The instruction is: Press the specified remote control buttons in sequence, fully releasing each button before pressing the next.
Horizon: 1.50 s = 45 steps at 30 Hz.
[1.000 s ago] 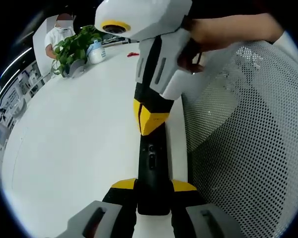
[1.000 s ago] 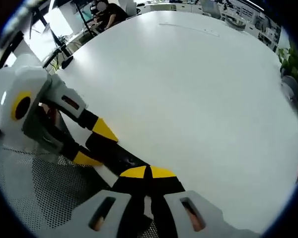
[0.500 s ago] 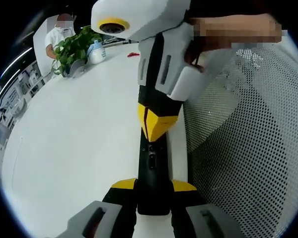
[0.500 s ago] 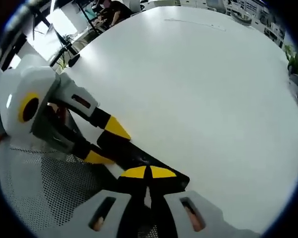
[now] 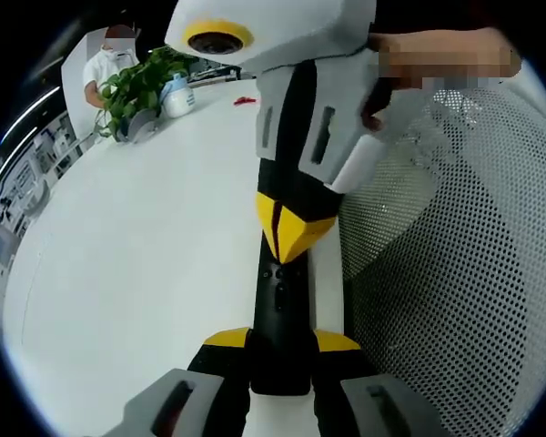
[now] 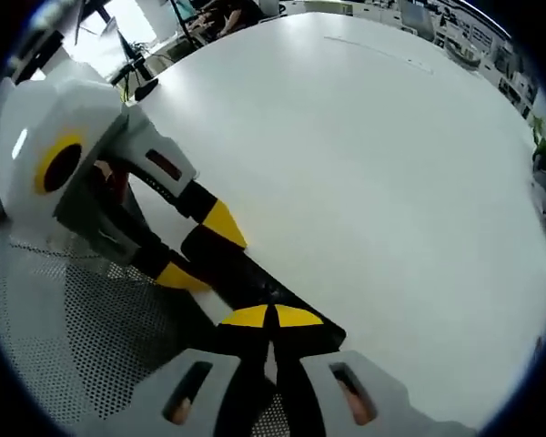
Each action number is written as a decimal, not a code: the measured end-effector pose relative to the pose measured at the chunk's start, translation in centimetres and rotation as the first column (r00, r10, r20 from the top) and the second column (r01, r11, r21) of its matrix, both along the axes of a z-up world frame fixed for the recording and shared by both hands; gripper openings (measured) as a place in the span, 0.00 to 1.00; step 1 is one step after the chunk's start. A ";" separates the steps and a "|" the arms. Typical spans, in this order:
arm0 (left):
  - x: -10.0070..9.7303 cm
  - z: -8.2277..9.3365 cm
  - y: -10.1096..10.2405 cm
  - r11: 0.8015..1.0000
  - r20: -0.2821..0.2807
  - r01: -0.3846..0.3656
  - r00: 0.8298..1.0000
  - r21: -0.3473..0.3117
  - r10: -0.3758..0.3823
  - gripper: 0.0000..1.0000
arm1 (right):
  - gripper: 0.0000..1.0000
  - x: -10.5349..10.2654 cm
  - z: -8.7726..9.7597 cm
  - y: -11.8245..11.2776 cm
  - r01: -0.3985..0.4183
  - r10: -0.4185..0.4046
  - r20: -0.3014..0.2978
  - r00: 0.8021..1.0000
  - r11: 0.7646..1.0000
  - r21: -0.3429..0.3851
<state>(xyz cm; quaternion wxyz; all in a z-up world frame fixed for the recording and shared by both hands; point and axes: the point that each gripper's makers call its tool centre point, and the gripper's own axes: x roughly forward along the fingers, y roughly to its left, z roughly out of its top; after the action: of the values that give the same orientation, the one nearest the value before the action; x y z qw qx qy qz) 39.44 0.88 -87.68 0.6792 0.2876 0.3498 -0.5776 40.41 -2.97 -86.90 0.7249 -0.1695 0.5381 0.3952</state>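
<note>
At the near edge of the white table [image 5: 146, 237], a slim black remote control [image 5: 279, 319] is being held lengthwise between the two yellow-tipped jaws of the left gripper [image 5: 280, 340], which are closed narrowly against its sides. The remote is lying along the table's edge, just beside a white perforated mesh chair back [image 5: 446, 273]. From above in the left gripper view, the right gripper [image 5: 293, 232] is being brought down over the remote's far half, its yellow tips drawn together into a single point, with only a thin dark seam between them. That point is being held right at the remote's upper face, near the small buttons [image 5: 277, 289]; whether a button is actually being pressed cannot be told. A person's hand [image 5: 409, 68] is being kept on the right gripper's body.

In the right gripper view, the right gripper [image 6: 273, 317] is seen with its tips shut together over the remote control [image 6: 241, 278], and the left gripper [image 6: 200, 250] is seen coming in from the left, clamped on the remote's other end, above the mesh chair back [image 6: 82, 346]. The table [image 6: 364, 164] is spreading wide beyond.

At the far end of the table, a green potted plant [image 5: 136, 86] and a white bottle [image 5: 175, 96] are standing close together, with a small red object [image 5: 244, 98] lying well apart from them, and a seated person in white [image 5: 105, 59] is being shown behind.
</note>
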 end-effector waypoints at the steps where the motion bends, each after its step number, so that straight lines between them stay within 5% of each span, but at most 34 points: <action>1: 0.0 0.0 0.0 1.000 0.000 0.000 1.000 0.000 0.000 0.25 | 0.00 0.0 0.0 0.0 -0.003 0.003 0.005 1.000 1.000 -0.003; 5: 0.0 0.0 0.0 1.000 0.000 0.000 1.000 0.000 0.000 0.25 | 0.00 0.0 -0.1 0.1 -0.102 0.106 0.077 0.991 0.994 -0.048; 26: 0.0 0.0 0.1 1.000 0.000 -0.004 1.000 -0.004 0.004 0.25 | 0.00 0.2 0.0 -0.1 -0.014 0.014 0.009 1.000 1.000 0.024; 45: 0.0 0.0 0.1 1.000 -0.001 -0.002 1.000 -0.003 0.002 0.25 | 0.00 -0.1 -0.1 -0.3 -0.017 0.017 -0.002 1.000 0.999 0.039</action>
<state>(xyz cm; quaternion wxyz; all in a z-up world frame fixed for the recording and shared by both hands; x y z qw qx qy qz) 39.41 0.94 -87.66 0.6801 0.2861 0.3496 -0.5774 40.34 -3.25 -86.99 0.7242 -0.1594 0.5296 0.4119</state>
